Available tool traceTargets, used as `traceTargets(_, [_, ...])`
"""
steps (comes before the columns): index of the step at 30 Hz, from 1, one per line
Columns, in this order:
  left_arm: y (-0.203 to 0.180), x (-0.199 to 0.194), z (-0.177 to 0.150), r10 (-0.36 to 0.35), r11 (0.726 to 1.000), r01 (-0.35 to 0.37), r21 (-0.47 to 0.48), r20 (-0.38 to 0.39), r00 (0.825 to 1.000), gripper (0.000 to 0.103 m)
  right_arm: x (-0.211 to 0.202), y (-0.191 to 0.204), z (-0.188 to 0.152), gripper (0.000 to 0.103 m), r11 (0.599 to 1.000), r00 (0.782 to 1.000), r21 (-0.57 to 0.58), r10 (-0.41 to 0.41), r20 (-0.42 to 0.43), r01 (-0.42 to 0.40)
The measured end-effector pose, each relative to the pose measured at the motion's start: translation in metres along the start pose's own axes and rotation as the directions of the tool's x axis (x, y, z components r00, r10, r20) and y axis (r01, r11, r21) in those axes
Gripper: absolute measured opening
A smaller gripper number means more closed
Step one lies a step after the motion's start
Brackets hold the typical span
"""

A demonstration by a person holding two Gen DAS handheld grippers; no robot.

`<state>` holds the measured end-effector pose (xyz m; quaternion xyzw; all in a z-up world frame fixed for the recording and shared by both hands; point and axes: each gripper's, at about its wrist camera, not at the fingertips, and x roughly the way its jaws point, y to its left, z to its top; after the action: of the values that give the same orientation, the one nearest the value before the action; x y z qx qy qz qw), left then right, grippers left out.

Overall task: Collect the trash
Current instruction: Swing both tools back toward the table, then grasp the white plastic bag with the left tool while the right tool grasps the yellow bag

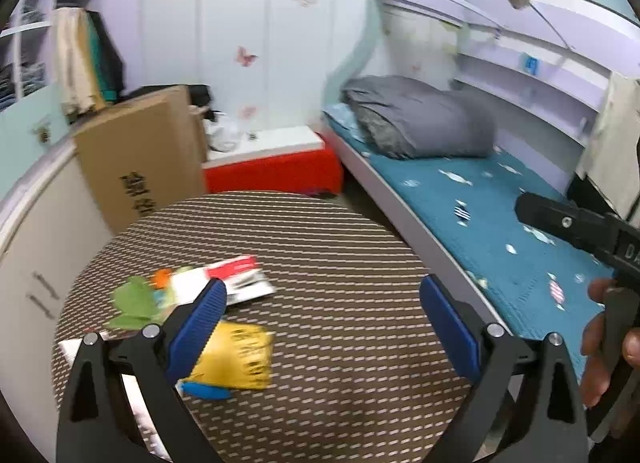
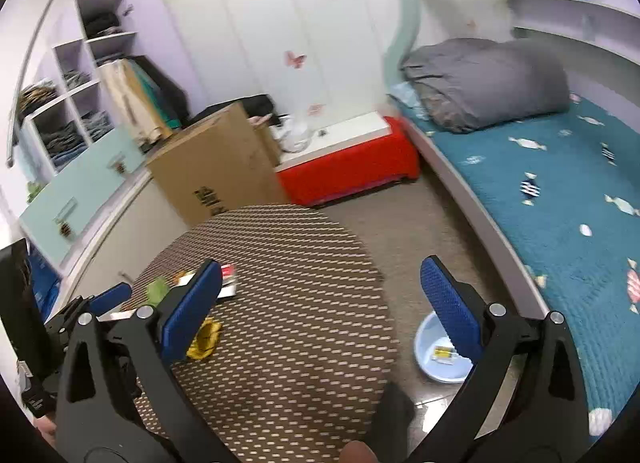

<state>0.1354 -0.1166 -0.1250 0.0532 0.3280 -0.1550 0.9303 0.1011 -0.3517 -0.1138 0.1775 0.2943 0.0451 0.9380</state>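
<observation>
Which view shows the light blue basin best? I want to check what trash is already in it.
The right wrist view: the light blue basin sits on the floor between the round table and the bed, with a small yellow wrapper inside, partly behind the right tool. The left wrist view does not show the basin.

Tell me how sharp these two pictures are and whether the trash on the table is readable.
Left wrist view: motion blur smears the yellow wrapper and green scrap, print unreadable; strong fisheye bending of the bed edge. Right wrist view: milder blur, the round table pattern streaks; the blue basin is fairly clear. Even indoor light, no glare.
</observation>
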Motion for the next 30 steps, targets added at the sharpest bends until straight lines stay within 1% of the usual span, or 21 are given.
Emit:
traceTargets(2, [0.018,-0.01,-0.007,0.063,0.998,-0.063,-0.017,0.018,0.998,0.095,0.005,0.011,-0.003,0.097,1.0,1.0,-0.019,0.018,-0.008,-0.018])
traceTargets(3, [0.024,-0.013,-0.01,0.083,0.996,-0.082,-0.022,0.023,0.996,0.095,0.008,0.017,-0.005,0.097,0.999,1.0,-0.028,0.026,-0.017,-0.027])
traceTargets(5, [0.039,-0.02,-0.019,0.138,0.99,-0.137,-0.039,0.029,0.99,0.095,0.017,0.03,-0.013,0.097,0.997,0.998,-0.049,0.053,-0.041,-0.055])
traceTargets(7, [0.052,-0.022,-0.028,0.176,0.983,-0.175,-0.059,0.023,0.984,0.095,0.024,0.042,-0.019,0.097,0.994,0.995,-0.072,0.072,-0.065,-0.076])
traceTargets(9, [0.07,-0.025,-0.041,0.23,0.969,-0.229,-0.098,0.007,0.973,0.095,0.029,0.052,-0.025,0.097,0.99,0.992,-0.099,0.09,-0.087,-0.099])
traceTargets(10, [0.077,-0.024,-0.044,0.244,0.963,-0.242,-0.116,0.001,0.97,0.095,0.034,0.059,-0.03,0.097,0.986,0.989,-0.114,0.106,-0.105,-0.118])
traceTargets(13, [0.102,-0.024,-0.062,0.304,0.931,-0.306,-0.197,-0.039,0.952,0.095,0.044,0.07,-0.037,0.097,0.981,0.982,-0.133,0.126,-0.138,-0.145])
traceTargets(15, [0.115,-0.021,-0.078,0.344,0.903,-0.351,-0.248,-0.075,0.936,0.095,0.051,0.076,-0.042,0.097,0.977,0.977,-0.141,0.138,-0.16,-0.161])
traceTargets(17, [0.128,-0.013,-0.091,0.365,0.875,-0.386,-0.293,-0.126,0.923,0.095,0.057,0.08,-0.044,0.097,0.975,0.975,-0.146,0.141,-0.175,-0.167])
traceTargets(20, [0.143,0.002,-0.1,0.357,0.85,-0.396,-0.348,-0.174,0.918,0.095,0.064,0.082,-0.049,0.097,0.972,0.969,-0.156,0.144,-0.2,-0.177])
traceTargets(21, [0.148,0.008,-0.102,0.349,0.848,-0.395,-0.352,-0.19,0.918,0.095,0.067,0.084,-0.051,0.097,0.97,0.967,-0.163,0.141,-0.212,-0.178])
traceTargets(22, [0.149,0.013,-0.104,0.339,0.85,-0.392,-0.352,-0.204,0.918,0.095,0.069,0.085,-0.051,0.097,0.969,0.965,-0.169,0.141,-0.221,-0.18])
traceTargets(24, [0.153,0.023,-0.11,0.304,0.859,-0.367,-0.356,-0.222,0.926,0.095,0.076,0.09,-0.054,0.097,0.964,0.959,-0.186,0.141,-0.245,-0.19])
traceTargets(25, [0.155,0.025,-0.112,0.278,0.865,-0.344,-0.364,-0.221,0.935,0.092,0.08,0.093,-0.057,0.097,0.961,0.957,-0.197,0.14,-0.255,-0.193])
traceTargets(26, [0.155,0.027,-0.114,0.229,0.878,-0.295,-0.378,-0.21,0.95,0.084,0.084,0.095,-0.06,0.097,0.958,0.953,-0.206,0.141,-0.269,-0.2])
traceTargets(27, [0.155,0.03,-0.115,0.195,0.886,-0.265,-0.381,-0.212,0.958,0.059,0.089,0.098,-0.062,0.097,0.954,0.947,-0.215,0.144,-0.287,-0.211])
traceTargets(28, [0.156,0.032,-0.116,0.162,0.892,-0.24,-0.384,-0.224,0.961,0.056,0.097,0.104,-0.066,0.097,0.945,0.938,-0.236,0.146,-0.316,-0.226])
traceTargets(29, [0.157,0.033,-0.116,0.139,0.897,-0.217,-0.386,-0.221,0.965,0.054,0.101,0.106,-0.069,0.097,0.939,0.932,-0.252,0.145,-0.333,-0.236])
traceTargets(30, [0.157,0.031,-0.117,0.135,0.902,-0.21,-0.378,-0.215,0.967,0.052,0.107,0.112,-0.073,0.097,0.929,0.924,-0.274,0.143,-0.354,-0.249])
